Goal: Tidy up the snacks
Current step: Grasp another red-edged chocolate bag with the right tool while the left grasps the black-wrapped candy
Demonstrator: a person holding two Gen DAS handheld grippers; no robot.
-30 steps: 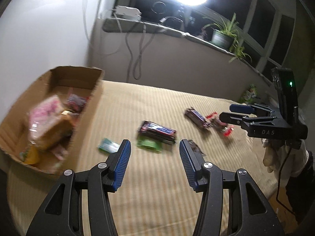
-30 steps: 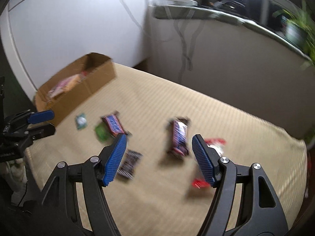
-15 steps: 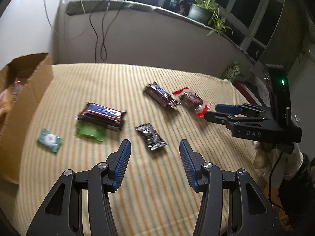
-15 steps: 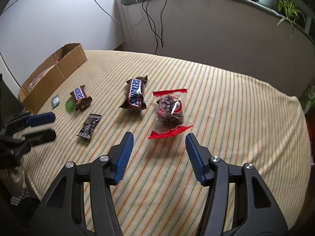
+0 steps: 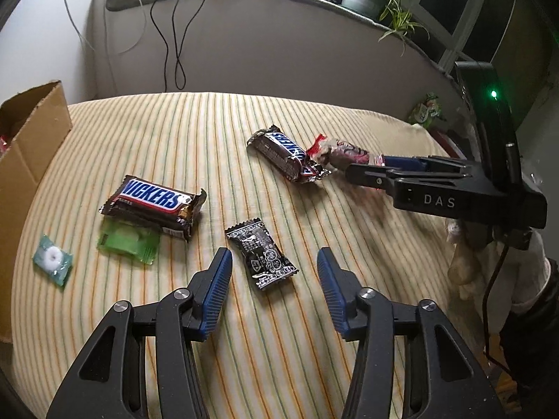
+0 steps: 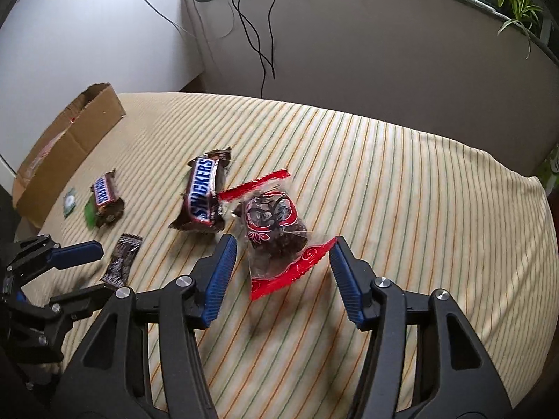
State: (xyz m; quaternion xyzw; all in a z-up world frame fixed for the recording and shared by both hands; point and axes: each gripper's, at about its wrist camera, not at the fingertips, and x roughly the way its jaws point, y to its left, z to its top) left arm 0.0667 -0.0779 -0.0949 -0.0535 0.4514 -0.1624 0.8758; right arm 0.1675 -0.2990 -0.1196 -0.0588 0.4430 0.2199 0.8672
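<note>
Left wrist view: left gripper [image 5: 272,272] with jaws spread wide, nothing between the pads; black foil packet [image 5: 261,258] lies flat on the bed, just ahead of and between the fingers. Half a second back this packet sat farther up the view, so the gripper has closed in on it. Judged to be the next pick for this hand.

Right wrist view: right gripper [image 6: 283,272] likewise released and holding nothing. Red-edged clear packet [image 6: 276,230] of dark sweets sits between its fingertips, much nearer than half a second ago. Fingers bracket it but do not yet pinch. Both hands seem set for a grasp at once.

Outward: one Snickers bar [image 6: 204,193] touches the red packet's upper seam; closing could nudge it. Second Snickers bar [image 5: 152,202] lies partly on a green wrapper [image 5: 127,244], with a small mint packet [image 5: 52,260] farther left. Cardboard box [image 5: 31,150] stands at the bed's left edge, some snacks already inside, others hidden by its wall. Striped bedsheet [image 5: 349,244] is soft; thin wrappers may slide or crumple under the pads.

Six items remain loose.
</note>
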